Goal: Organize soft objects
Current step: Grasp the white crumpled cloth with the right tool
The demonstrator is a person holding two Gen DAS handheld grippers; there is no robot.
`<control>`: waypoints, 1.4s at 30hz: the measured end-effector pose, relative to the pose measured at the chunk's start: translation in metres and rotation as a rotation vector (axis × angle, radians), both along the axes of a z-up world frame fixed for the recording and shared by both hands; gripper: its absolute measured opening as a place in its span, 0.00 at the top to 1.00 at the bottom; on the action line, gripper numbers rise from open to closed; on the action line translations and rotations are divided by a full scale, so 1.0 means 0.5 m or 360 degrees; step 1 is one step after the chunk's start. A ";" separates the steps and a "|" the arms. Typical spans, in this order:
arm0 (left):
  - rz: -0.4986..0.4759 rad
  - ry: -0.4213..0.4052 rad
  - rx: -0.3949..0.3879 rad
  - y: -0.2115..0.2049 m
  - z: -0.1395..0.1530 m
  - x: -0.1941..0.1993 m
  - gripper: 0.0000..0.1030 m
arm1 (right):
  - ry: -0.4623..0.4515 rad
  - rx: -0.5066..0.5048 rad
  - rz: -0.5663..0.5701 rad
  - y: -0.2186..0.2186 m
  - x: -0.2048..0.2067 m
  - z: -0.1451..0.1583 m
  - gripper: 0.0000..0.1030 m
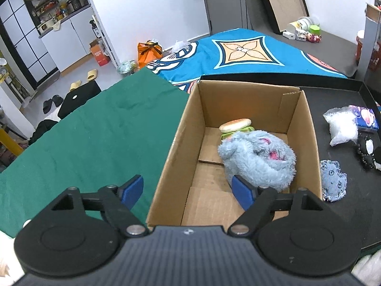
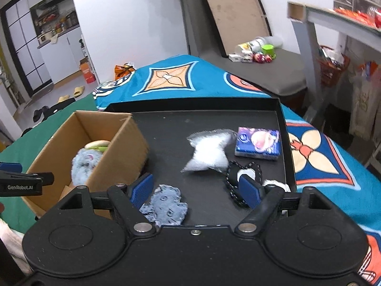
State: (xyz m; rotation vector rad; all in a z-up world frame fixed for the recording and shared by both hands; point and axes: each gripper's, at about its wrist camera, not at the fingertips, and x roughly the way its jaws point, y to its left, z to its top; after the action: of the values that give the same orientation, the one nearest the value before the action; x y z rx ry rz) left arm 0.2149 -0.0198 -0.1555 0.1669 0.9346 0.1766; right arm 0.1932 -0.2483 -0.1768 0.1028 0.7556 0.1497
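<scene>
A cardboard box (image 1: 188,128) (image 2: 123,147) holds a fluffy blue plush (image 1: 259,159) (image 2: 83,162) and a toy burger (image 1: 235,126) (image 2: 97,145) behind it. My left gripper (image 1: 188,190) hangs open over the box's near left wall, and the plush lies free beside its right finger. On the black tray (image 2: 214,121) lie a blue patterned cloth piece (image 2: 166,205) (image 1: 332,181), a white fluffy item (image 2: 209,152) (image 1: 343,128), a blue tissue pack (image 2: 258,144) (image 1: 364,116) and a black-and-white plush (image 2: 245,178) (image 1: 368,152). My right gripper (image 2: 197,190) is open above the tray's near edge, nothing between its fingers.
A green cloth (image 1: 95,131) covers the surface left of the box. A teal patterned blanket (image 1: 238,52) (image 2: 333,157) lies behind and to the right of the tray. A grey bench with small items (image 2: 257,57) stands at the back wall.
</scene>
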 end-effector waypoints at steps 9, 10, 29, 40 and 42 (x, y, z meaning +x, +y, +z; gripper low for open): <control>0.0015 0.0048 0.0138 -0.030 -0.011 0.015 0.21 | -0.0017 -0.0006 -0.0078 -0.045 0.010 -0.020 0.28; 0.0021 0.0057 0.0145 -0.032 -0.012 0.017 0.21 | -0.0016 0.0000 -0.0082 -0.050 0.012 -0.021 0.28; -0.0017 0.0077 0.0255 -0.132 0.005 0.043 0.20 | 0.0123 -0.0073 -0.0255 -0.125 0.075 -0.097 0.58; 0.0011 0.0069 0.0234 -0.128 0.009 0.041 0.20 | 0.0168 -0.0180 -0.0220 -0.122 0.070 -0.111 0.61; 0.0007 0.0058 0.0233 -0.126 0.010 0.039 0.20 | 0.0175 -0.0195 -0.0203 -0.118 0.064 -0.109 0.62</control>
State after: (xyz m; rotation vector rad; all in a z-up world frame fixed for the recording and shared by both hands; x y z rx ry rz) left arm 0.2343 -0.0829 -0.1506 0.3041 0.9589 0.2470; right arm 0.2254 -0.3073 -0.2311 0.0425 0.8633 -0.0243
